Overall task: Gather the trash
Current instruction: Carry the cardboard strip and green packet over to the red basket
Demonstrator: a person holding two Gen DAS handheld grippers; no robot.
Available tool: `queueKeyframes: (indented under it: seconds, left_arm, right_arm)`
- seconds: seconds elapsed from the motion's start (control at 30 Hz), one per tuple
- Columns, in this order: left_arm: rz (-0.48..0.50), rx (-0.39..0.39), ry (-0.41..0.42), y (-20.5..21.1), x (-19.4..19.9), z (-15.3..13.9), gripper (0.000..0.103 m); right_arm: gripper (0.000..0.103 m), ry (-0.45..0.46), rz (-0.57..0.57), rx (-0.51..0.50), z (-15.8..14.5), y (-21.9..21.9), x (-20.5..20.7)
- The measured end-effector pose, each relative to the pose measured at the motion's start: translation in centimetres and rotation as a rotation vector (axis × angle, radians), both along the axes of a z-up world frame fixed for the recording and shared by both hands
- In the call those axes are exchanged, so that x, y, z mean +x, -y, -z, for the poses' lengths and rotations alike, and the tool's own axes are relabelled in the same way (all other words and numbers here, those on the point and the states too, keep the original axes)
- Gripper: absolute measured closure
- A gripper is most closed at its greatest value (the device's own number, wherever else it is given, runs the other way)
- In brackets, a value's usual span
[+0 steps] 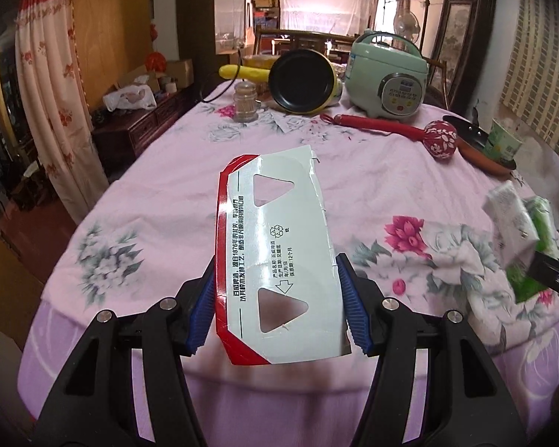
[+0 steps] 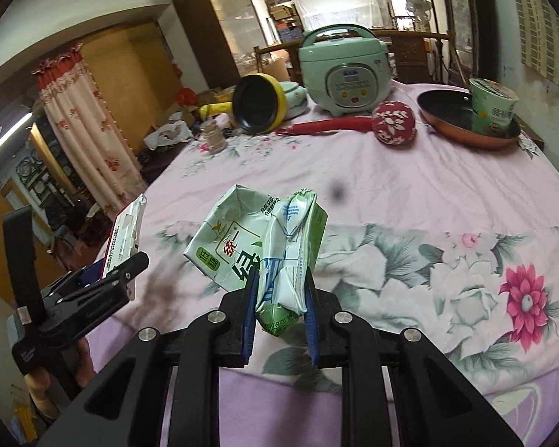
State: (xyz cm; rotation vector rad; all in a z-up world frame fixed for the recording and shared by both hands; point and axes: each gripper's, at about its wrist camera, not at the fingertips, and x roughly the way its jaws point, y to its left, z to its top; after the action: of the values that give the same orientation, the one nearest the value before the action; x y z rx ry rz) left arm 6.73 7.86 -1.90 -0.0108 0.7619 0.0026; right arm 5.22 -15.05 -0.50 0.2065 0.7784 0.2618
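Note:
My left gripper (image 1: 275, 294) is shut on a flat white and red cardboard piece (image 1: 279, 238) with triangular cut-outs, held above the pink floral tablecloth (image 1: 130, 223). My right gripper (image 2: 279, 298) is shut on a crushed green and white drink carton (image 2: 275, 242), also held above the cloth. The carton shows at the right edge of the left wrist view (image 1: 518, 231). The cardboard piece (image 2: 125, 234) and the left gripper (image 2: 104, 279) show at the left of the right wrist view.
At the back of the table stand a green rice cooker (image 1: 387, 74), a yellow pan (image 1: 302, 82), a small glass jar (image 1: 246, 104), a red massage hammer (image 1: 402, 130) and a copper pan (image 2: 466, 119) holding a green paper cup (image 2: 492, 108). The table edge is near.

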Motion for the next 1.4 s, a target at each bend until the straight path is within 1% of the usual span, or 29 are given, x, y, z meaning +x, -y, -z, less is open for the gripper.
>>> queueKeyframes:
  seconds: [0.07,0.17,0.27,0.4,0.57,0.8,0.97,1.07,1.27,1.4]
  left_arm:
    - [-0.029,0.022,0.019,-0.5,-1.9,-0.7,0.044]
    - [-0.082,0.014,0.017,-1.9,-4.4,-0.9,0.044]
    - [-0.144,-0.006,0.009,-4.0,-6.8,-0.5,0.044]
    - [-0.222,-0.003,-0.001,-6.7,-9.8,0.3,0.044]
    - [-0.319,0.005,-0.018,-9.9,-12.9,1.2,0.044]
    - [-0.444,-0.020,-0.017,-14.8,-17.3,1.7,0.044]
    - [-0.542,-0.044,-0.005,-19.0,-20.8,1.7,0.044]
    - [-0.611,-0.060,-0.012,-21.8,-22.7,2.2,0.044]
    - [-0.766,-0.111,-0.051,-28.4,-27.1,4.4,0.044]
    - [-0.866,-0.160,-0.112,-32.6,-29.6,7.1,0.044]
  right_arm:
    - [0.081,0.011,-0.025,-0.002,0.0,-1.1,-0.6]
    - [0.081,0.005,-0.056,-0.002,0.6,-2.8,-1.5]
    - [0.081,0.010,-0.085,-0.009,1.1,-4.6,-2.5]
    - [0.081,0.018,-0.136,-0.011,1.5,-7.1,-4.2]
    - [0.081,0.035,-0.229,-0.014,1.2,-10.9,-6.4]
    - [0.081,0.071,-0.417,-0.040,0.1,-18.7,-10.3]
    - [0.081,0.084,-0.560,-0.058,-0.5,-25.4,-13.4]
    - [0.081,0.088,-0.638,-0.075,-0.7,-29.4,-15.2]
    - [0.081,0.063,-0.792,-0.090,-0.6,-36.5,-18.2]
    - [0.081,0.058,-0.888,-0.114,-0.4,-41.1,-19.8]
